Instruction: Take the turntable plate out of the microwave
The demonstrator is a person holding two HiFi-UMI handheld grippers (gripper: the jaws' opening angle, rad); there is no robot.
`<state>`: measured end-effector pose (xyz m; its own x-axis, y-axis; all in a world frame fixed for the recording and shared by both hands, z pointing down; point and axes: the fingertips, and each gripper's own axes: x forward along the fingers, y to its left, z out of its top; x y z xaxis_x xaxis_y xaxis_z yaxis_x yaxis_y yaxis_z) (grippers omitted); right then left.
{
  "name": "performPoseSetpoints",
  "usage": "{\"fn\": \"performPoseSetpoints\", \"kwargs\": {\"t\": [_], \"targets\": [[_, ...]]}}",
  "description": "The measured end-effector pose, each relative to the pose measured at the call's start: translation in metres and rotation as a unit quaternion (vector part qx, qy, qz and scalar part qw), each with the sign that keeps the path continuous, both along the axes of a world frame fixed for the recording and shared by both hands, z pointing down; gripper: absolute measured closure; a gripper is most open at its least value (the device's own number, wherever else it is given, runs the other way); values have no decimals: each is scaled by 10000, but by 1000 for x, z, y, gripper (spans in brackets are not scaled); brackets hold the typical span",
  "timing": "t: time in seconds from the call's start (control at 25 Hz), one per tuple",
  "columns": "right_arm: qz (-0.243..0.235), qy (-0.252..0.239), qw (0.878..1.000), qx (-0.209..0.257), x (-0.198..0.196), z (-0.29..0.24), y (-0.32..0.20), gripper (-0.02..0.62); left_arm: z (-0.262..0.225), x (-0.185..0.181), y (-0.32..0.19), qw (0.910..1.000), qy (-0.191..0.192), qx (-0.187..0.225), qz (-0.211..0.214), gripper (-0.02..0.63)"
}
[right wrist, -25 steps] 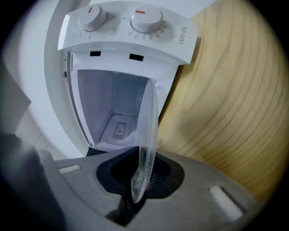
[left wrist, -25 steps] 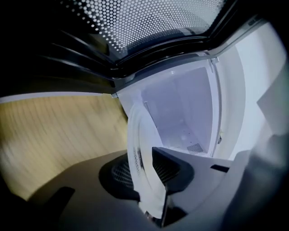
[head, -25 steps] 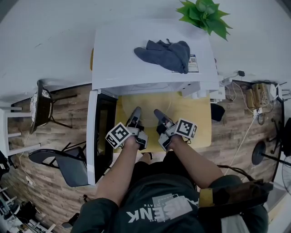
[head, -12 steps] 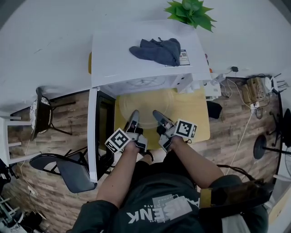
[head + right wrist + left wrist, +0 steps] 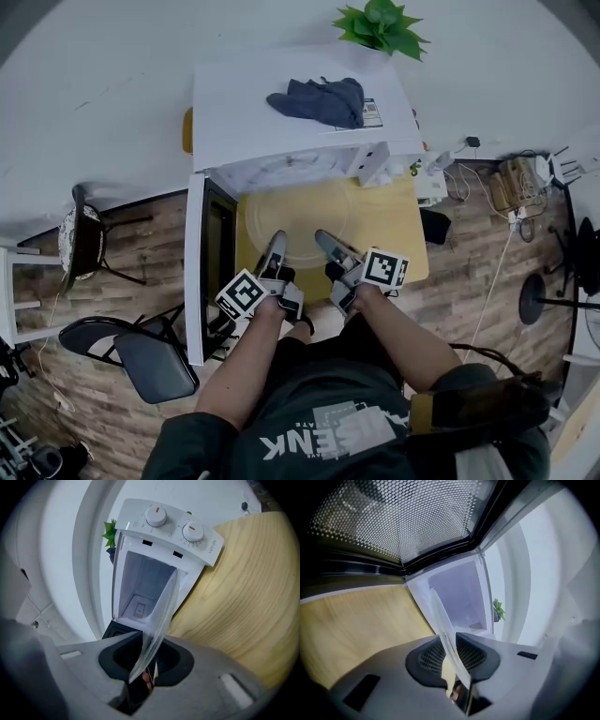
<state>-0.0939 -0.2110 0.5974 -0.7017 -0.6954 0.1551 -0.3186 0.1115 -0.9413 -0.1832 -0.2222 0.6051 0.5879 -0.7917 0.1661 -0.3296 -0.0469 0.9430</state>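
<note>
The clear glass turntable plate (image 5: 298, 212) hangs level over the wooden table (image 5: 398, 234), in front of the white microwave (image 5: 300, 141). Its near rim is held from both sides. My left gripper (image 5: 277, 244) is shut on the rim; in the left gripper view the plate (image 5: 443, 620) runs edge-on between the pads of that gripper (image 5: 451, 656). My right gripper (image 5: 325, 240) grips the rim too. In the right gripper view the plate (image 5: 161, 613) sits between the jaws of that gripper (image 5: 145, 660), which are opening slightly. The microwave door (image 5: 199, 272) stands open at the left.
A grey cloth (image 5: 319, 101) lies on the microwave's top and a green plant (image 5: 380, 26) stands behind it. The empty cavity (image 5: 140, 592) and two control knobs (image 5: 173, 522) face me. Chairs (image 5: 141, 361) stand left on the wood floor, cables and boxes (image 5: 506, 183) right.
Both grippers have drawn back toward me and risen a little, carrying the plate further out of the microwave's cavity and over the table.
</note>
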Motion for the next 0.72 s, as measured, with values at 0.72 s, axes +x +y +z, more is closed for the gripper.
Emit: {"fn": "performPoseSetpoints", "kwargs": {"t": [0.72], "targets": [[-1408,-260,9885,484,36,-86,55,525,-99,54,82,9919,735,138,-1022,540]]}}
